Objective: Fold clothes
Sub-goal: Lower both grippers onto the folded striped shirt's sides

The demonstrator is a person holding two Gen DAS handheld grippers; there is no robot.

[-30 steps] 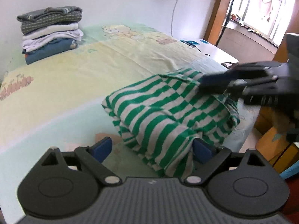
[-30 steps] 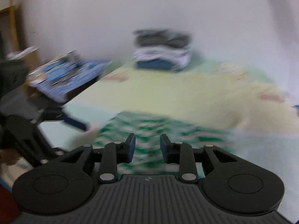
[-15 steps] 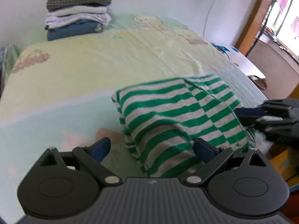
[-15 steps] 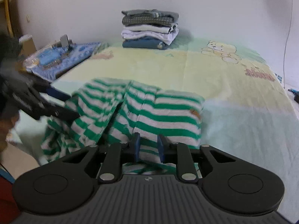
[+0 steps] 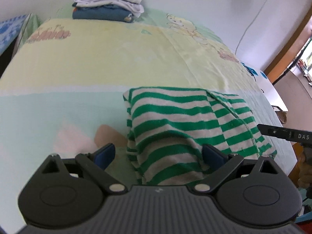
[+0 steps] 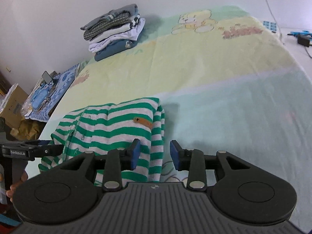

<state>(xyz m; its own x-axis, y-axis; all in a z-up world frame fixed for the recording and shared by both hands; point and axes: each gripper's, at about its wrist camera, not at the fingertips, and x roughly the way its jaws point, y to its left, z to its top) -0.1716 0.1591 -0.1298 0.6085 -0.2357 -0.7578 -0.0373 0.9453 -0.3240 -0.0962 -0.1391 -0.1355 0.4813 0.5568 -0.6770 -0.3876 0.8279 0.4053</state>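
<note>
The green-and-white striped knit garment [image 5: 187, 124] lies as a bulky, partly folded bundle on the pale yellow and mint cartoon-print bed sheet [image 5: 109, 62], at the sheet's near edge and well apart from the stack of folded clothes [image 5: 111, 2] against the white wall at its far side. The left gripper [image 5: 158, 154] has its jaws spread wide, one blue pad over bare sheet just beside the garment, the other over the striped cloth, gripping nothing. The right gripper [image 6: 155, 154] shows a narrower gap, its jaws parted and empty, straddling the garment's edge below the small tan leather tag [image 6: 142, 122]. The step in hand appears to be a release between folds: the bundle looks roughly squared but loose and puffy at the near side. The next move likely calls for re-gripping the near hem at two corners and carrying it over toward the far edge, or pressing the bundle flat, before it can join the stack. Pinching only the top layer would probably pull the fold apart.
</note>
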